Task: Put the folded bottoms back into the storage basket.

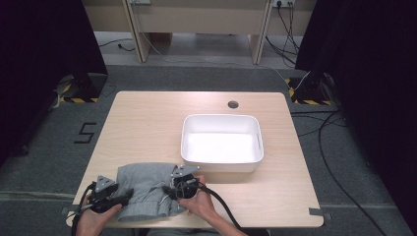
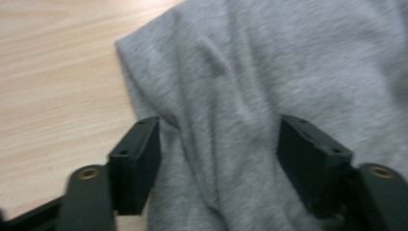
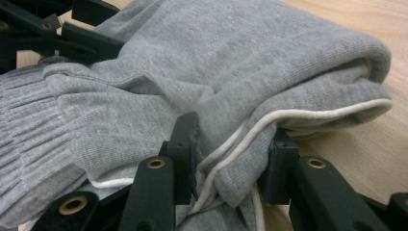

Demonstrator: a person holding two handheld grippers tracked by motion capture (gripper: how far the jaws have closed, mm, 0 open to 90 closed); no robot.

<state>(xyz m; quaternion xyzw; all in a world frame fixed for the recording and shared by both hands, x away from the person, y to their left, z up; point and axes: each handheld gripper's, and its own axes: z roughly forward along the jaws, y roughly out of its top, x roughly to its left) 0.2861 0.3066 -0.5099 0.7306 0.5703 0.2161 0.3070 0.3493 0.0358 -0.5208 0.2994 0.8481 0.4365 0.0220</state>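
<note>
The right claw [image 3: 231,159] is pinched on a fold of the grey garment [image 3: 216,82], its white drawstring [image 3: 308,114] running between the jaws. The left claw [image 2: 219,159] stands wide apart over the cloth near its edge, the pads not pressing it. The garment lies bunched at the near edge of the table [image 1: 147,123], well apart from the white tub [image 1: 222,120] farther back.
</note>
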